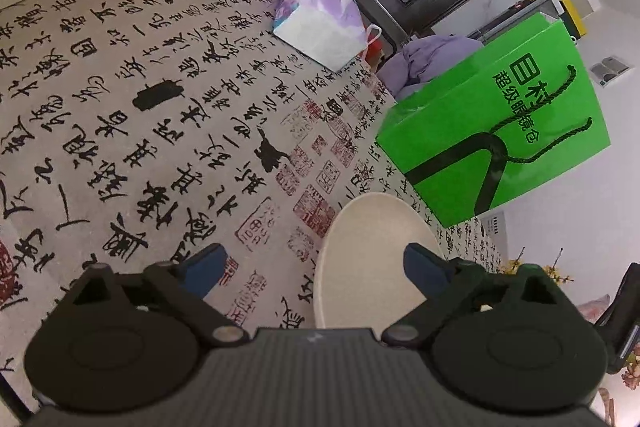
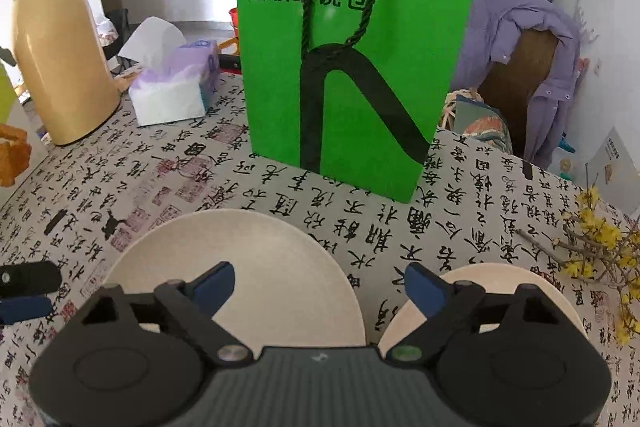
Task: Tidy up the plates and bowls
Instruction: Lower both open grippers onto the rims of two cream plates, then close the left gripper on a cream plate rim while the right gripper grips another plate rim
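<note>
Both tools, left tool [image 1: 314, 273] and right tool [image 2: 320, 289], hung released. Cream plate [image 2: 260, 251] looked light, stiff, slick; its near rim suited gripping.

You are looking at a green paper bag [image 2: 352, 59] standing on the calligraphy-print tabletop [image 2: 460, 227], a tissue pack [image 2: 172, 91] sitting beside a yellow thermos [image 2: 56, 55], and yellow flowering twigs [image 2: 600, 247] lying nearby.

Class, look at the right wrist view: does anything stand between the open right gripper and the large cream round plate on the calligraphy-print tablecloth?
Nothing visible does. The right gripper hangs open over the large cream round plate; the green paper bag stands behind it.
</note>
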The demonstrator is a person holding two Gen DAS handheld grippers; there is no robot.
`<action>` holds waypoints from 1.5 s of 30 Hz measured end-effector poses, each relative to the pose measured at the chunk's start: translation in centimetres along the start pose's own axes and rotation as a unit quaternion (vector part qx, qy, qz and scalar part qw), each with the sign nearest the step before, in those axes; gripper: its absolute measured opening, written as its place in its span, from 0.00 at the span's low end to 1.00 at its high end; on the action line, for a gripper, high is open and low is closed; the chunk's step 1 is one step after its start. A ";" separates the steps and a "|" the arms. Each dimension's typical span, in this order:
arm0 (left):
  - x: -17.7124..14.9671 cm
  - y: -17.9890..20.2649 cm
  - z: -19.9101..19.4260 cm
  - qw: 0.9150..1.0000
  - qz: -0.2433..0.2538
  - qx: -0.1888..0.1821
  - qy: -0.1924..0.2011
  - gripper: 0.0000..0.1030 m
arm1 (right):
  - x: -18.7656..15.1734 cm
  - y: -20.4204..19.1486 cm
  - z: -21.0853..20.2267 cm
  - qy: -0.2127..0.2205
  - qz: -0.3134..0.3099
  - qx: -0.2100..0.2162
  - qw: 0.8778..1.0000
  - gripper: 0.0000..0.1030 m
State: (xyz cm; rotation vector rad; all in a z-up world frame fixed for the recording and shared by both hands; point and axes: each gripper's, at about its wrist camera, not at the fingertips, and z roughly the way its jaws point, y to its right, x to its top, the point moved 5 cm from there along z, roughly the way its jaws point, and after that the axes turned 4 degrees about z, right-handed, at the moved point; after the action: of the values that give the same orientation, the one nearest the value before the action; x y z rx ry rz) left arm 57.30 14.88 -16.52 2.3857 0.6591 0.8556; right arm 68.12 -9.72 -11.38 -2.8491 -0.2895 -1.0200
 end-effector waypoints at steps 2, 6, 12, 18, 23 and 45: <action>-0.1 -0.1 0.2 1.000 -0.001 -0.006 -0.006 0.87 | 0.1 0.2 0.1 -0.003 0.002 0.001 1.000 0.86; -0.2 -0.3 0.8 1.000 -0.001 -0.001 -0.015 0.72 | 0.0 -0.1 0.2 -0.008 -0.003 0.003 1.000 0.84; -0.5 -0.4 1.4 1.000 -0.003 -0.009 -0.030 0.68 | 0.1 -0.1 0.1 -0.004 -0.007 0.010 1.000 0.66; -0.6 -0.3 1.6 0.999 -0.001 -0.026 -0.043 0.58 | -0.4 0.2 1.1 -0.029 -0.005 0.006 1.000 0.54; -0.6 0.2 1.4 0.999 0.018 -0.031 -0.036 0.58 | -0.9 0.4 2.0 -0.052 -0.005 -0.012 0.999 0.53; -2.0 0.8 3.5 0.994 0.073 -0.032 -0.075 0.15 | -1.9 0.9 2.6 -0.105 0.024 -0.011 0.994 0.41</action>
State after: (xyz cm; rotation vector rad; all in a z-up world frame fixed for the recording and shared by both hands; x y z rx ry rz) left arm 58.50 12.03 -19.24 2.4337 0.3971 0.7363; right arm 68.50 -10.47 -14.62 -2.9715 -0.2255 -0.7188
